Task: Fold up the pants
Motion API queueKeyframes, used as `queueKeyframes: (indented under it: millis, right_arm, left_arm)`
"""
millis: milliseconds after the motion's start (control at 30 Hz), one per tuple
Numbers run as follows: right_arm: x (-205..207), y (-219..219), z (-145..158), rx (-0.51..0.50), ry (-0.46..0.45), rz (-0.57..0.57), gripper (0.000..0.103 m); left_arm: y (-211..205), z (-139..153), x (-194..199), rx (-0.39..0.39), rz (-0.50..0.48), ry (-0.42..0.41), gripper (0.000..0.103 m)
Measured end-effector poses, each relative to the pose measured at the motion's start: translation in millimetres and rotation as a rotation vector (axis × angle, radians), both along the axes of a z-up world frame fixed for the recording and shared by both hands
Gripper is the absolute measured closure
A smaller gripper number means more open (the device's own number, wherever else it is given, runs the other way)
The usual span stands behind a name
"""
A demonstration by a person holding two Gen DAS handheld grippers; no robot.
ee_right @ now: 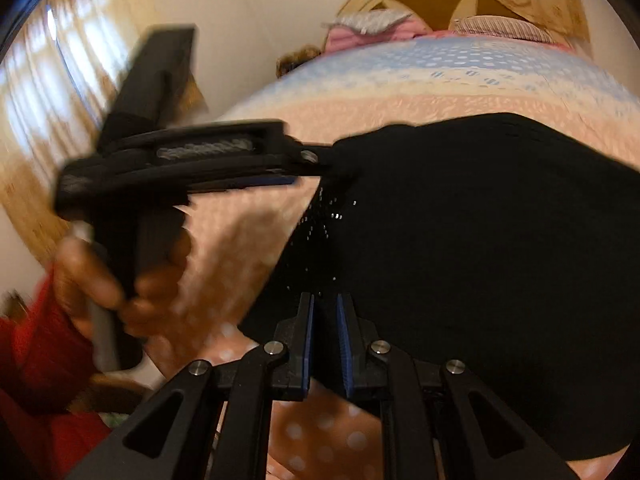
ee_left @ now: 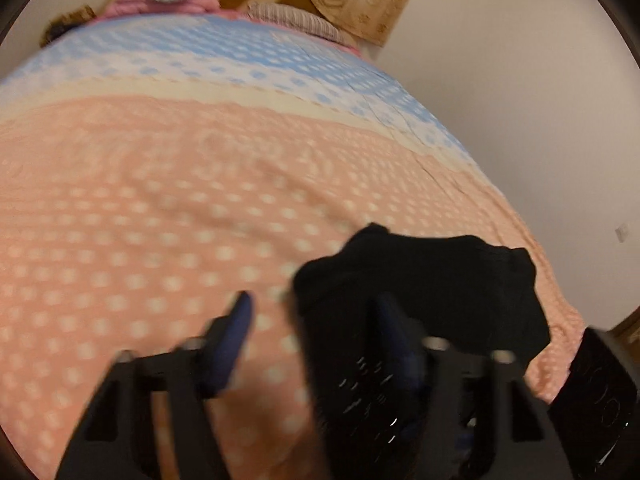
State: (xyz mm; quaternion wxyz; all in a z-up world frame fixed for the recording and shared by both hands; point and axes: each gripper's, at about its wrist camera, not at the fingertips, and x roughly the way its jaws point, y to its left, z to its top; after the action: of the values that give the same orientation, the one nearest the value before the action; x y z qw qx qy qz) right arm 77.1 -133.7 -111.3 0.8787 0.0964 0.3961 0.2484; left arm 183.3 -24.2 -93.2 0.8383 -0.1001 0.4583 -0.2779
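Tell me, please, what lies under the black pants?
Under the black pants lies the dotted bedspread, peach around them and blue farther away. Whether anything else lies beneath the pants cannot be seen, because the fabric covers that area.

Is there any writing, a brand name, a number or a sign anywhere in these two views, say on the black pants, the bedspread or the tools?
No readable text in either view.
Black pants: only small glinting specks, no letters.
Dotted bedspread: a pattern of dots, no words.
Left hand-held gripper and right hand-held gripper: plain black parts with screws, no label visible.
White wall plate: too small and blurred to tell.
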Motion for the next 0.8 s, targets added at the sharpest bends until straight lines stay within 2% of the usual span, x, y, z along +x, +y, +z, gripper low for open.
queueKeyframes:
  millis: [33,167,267,367,500,600,633,667,733,800]
  right_arm:
    - [2,-5,-1,0.036,0.022,-0.007,0.091]
    - [6,-16,-9,0.119,0.039,-0.033,0.091]
    - [-2,-7,-8,0.098,0.015,-0.043,0.091]
    - [-7,-5,-10,0.087,0.008,-0.041,0.091]
    - [-7,-12,-14,0.111,0.012,-0.054,0.091]
    - [-13,-10,-12,0.103,-0.006,-0.071,0.091]
    - [-14,-9,-11,0.100,-0.010,-0.075,0.091]
    - [-17,-12,-10,0.101,-0.005,-0.077,0.091]
    - [-20,-20,2,0.124,0.005,-0.102,0.091]
    - [-32,-36,19,0.146,-0.053,-0.150,0.090]
  left_arm:
    - [-7,-3,7,-0.034,-0.021,0.029,0.067]
    - [-16,4,16,-0.041,-0.020,0.013,0.078]
    - [-13,11,25,-0.073,-0.007,0.018,0.089]
    - [-15,18,37,-0.066,0.026,-0.013,0.091]
    - [-17,32,30,0.016,0.039,-0.095,0.091]
    - [-14,38,11,0.095,0.044,-0.145,0.080]
    - [-13,39,7,0.116,0.048,-0.161,0.067]
    - [-12,40,-1,0.152,0.056,-0.190,0.050]
    - [-10,41,-20,0.211,0.076,-0.256,0.035]
    - [-10,42,-31,0.218,0.064,-0.287,0.035]
